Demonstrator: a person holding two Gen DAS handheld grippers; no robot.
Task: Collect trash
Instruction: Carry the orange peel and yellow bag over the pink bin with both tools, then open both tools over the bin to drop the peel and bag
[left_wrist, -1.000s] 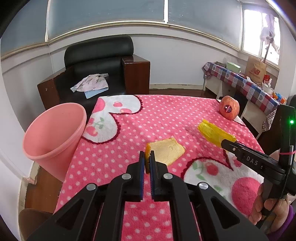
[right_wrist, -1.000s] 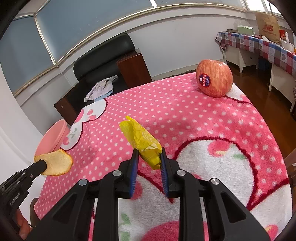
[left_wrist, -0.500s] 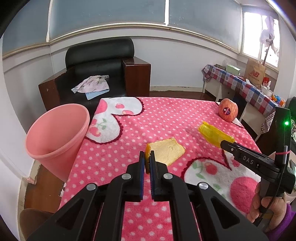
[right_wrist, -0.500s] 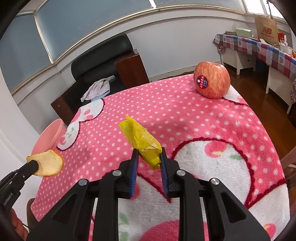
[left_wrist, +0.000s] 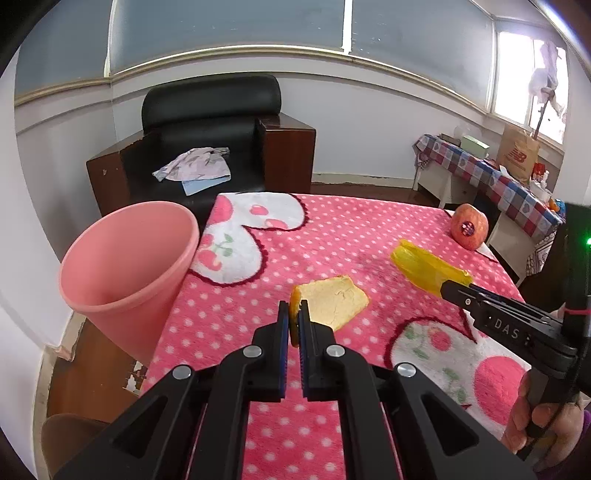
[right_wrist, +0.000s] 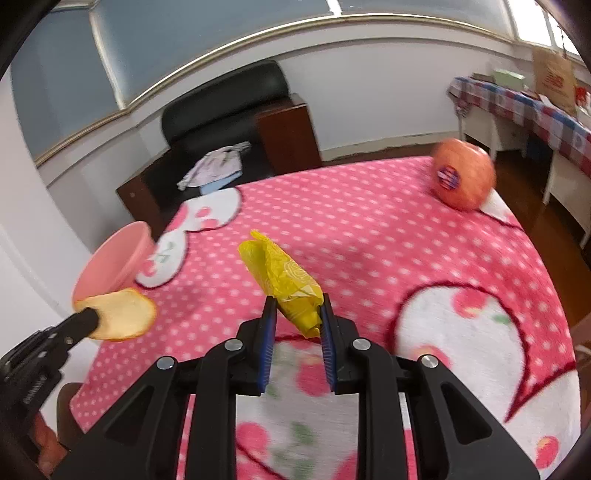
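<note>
My left gripper is shut on a piece of orange peel and holds it above the pink polka-dot tablecloth. The peel also shows in the right wrist view, near the pink trash bin. The bin stands off the table's left edge, left of my left gripper. My right gripper is shut on a crumpled yellow plastic wrapper, held above the table. The wrapper also shows in the left wrist view.
A red apple with a sticker sits near the table's far right corner. A black armchair with cloths on it stands behind the table. A side table with a checked cloth is at the right.
Both grippers have shifted left towards the pink bin while holding their items. The bin looks larger and nearer in both views. The right wrist view is blurred by motion.
</note>
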